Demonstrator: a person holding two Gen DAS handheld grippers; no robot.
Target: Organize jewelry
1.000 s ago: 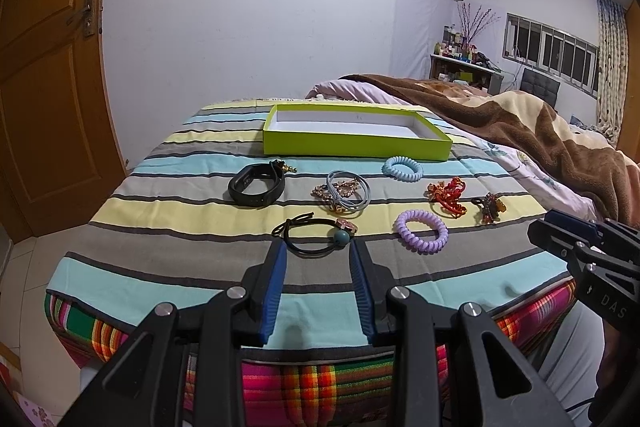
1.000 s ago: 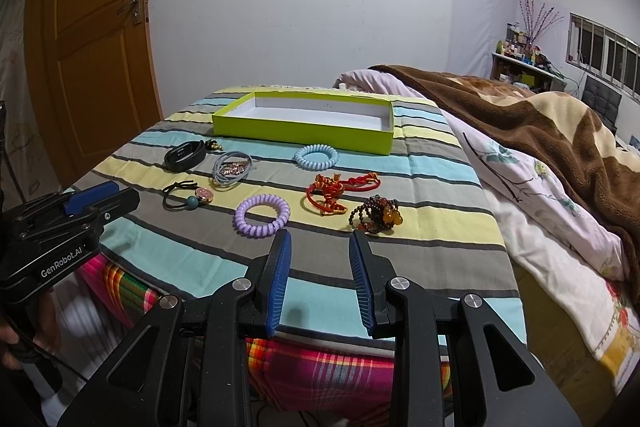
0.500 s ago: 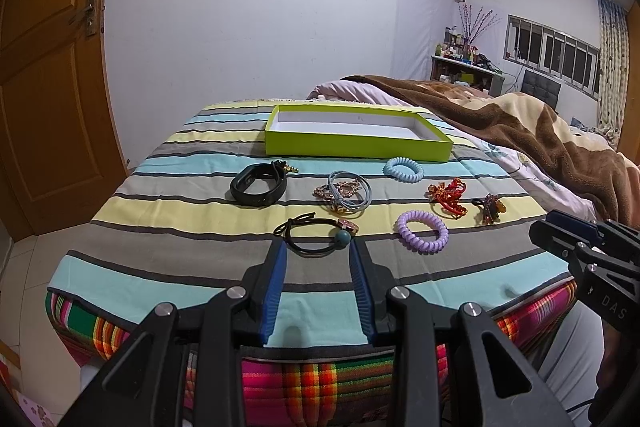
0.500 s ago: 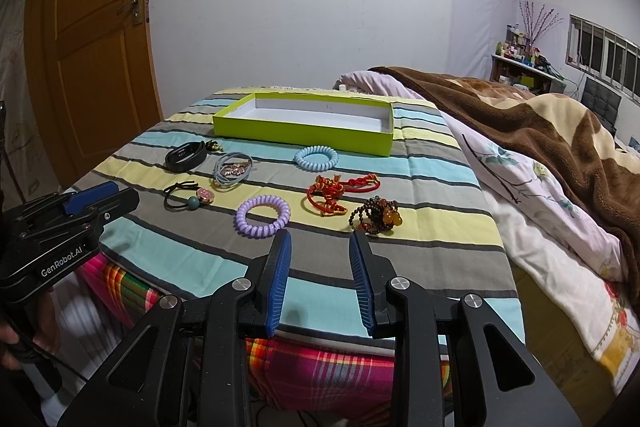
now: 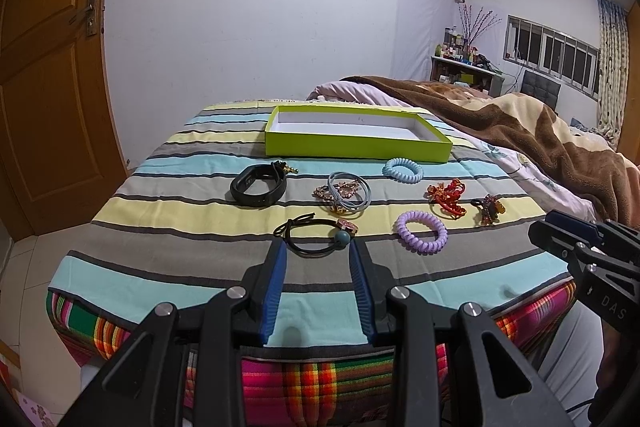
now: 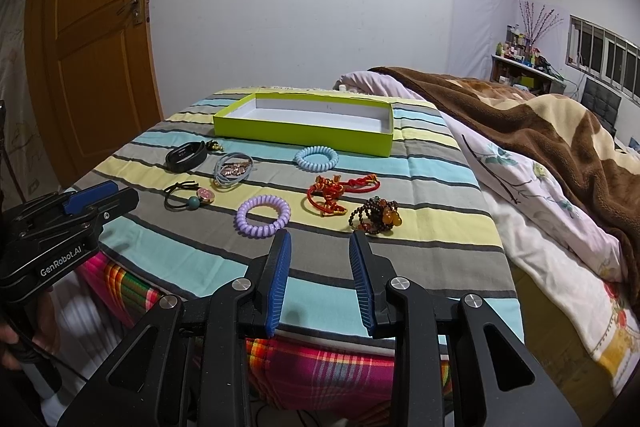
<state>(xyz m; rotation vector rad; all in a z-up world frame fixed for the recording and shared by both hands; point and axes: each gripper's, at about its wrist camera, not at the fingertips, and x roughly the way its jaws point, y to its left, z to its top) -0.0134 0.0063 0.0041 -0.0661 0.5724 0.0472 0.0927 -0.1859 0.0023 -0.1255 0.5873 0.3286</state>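
A striped cloth (image 5: 168, 211) is being used as the surface, with a green tray (image 5: 356, 147) lying at its far end. Both grippers, left (image 5: 318, 251) and right (image 6: 320, 241), are being held wide apart over the near edge, nothing between the jaws. The jewelry is being left spread before the tray: black band (image 5: 258, 185), purple coil (image 5: 421, 231), blue coil (image 5: 402, 170), red knot (image 6: 334, 193), and what may be a beaded bracelet (image 6: 376, 215).
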